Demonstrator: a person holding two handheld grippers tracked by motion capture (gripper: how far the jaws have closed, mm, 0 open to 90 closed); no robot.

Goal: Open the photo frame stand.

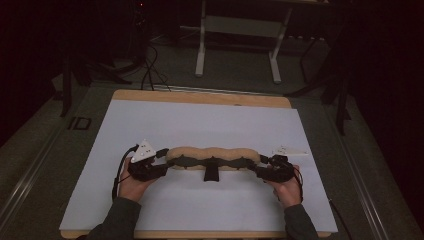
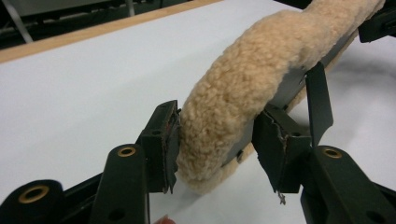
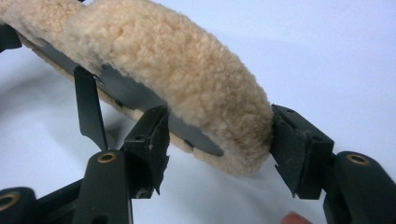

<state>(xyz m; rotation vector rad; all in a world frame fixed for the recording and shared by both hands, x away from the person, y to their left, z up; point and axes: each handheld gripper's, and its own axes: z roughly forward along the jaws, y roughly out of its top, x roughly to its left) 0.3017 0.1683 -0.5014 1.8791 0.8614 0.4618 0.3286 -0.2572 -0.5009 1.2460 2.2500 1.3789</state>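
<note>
A long tan fleece pad (image 1: 215, 154) with a black backing and black straps (image 1: 211, 172) lies across the white table top (image 1: 200, 125). My left gripper (image 1: 167, 159) stands at its left end. In the left gripper view the pad's end (image 2: 243, 79) sits between the jaws of the left gripper (image 2: 219, 144), uncompressed, with a slim gap at the far pad, so it is open. My right gripper (image 1: 257, 167) is at the right end. In the right gripper view the right gripper (image 3: 219, 140) has both pads pressing on the pad's end (image 3: 177, 70). A strap (image 3: 88, 107) hangs down beside it.
The white sheet covers a wooden table whose bare edge (image 1: 200, 97) shows at the back. Beyond it stand a white-legged frame (image 1: 202, 50) and cables (image 1: 150, 70) on the dark floor. Bare white surface lies in front of and behind the pad.
</note>
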